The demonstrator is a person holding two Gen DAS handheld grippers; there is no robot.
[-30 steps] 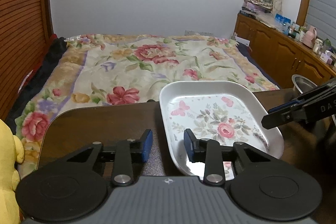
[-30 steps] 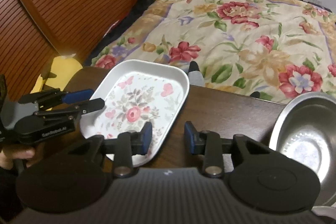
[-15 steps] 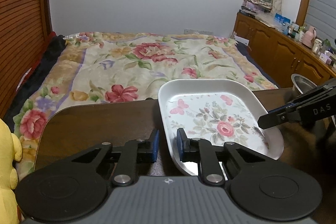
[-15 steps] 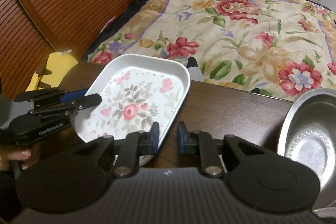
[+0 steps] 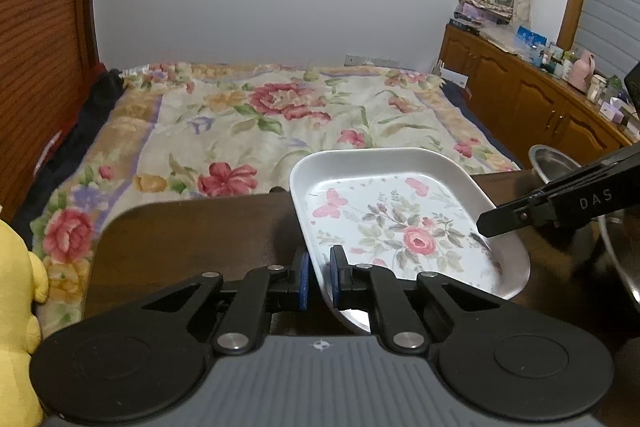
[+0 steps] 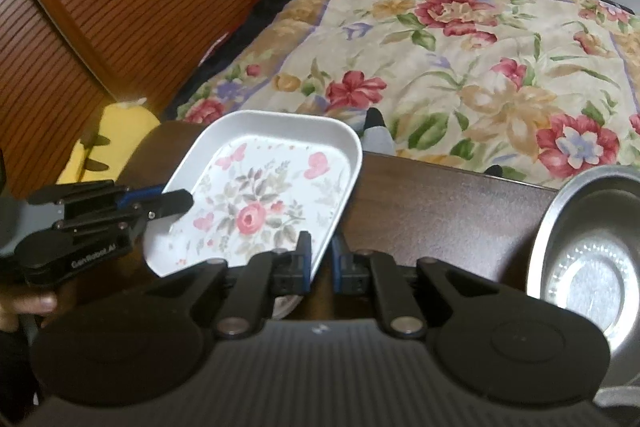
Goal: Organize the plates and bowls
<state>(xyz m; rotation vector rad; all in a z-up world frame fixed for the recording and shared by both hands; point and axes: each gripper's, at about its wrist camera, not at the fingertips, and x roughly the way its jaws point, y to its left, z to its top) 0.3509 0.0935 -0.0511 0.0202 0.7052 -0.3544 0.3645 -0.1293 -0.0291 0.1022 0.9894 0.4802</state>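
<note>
On the dark wooden counter (image 5: 192,239) we grip the white rectangular flower-printed plate (image 5: 400,223) with both tongs: left tongs (image 5: 319,281) and right tongs (image 6: 320,259) have just closed, clenched on opposite rims.

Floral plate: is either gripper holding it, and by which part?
Both. The left gripper and the right gripper have each closed on the rim of the floral plate, at opposite edges.
</note>
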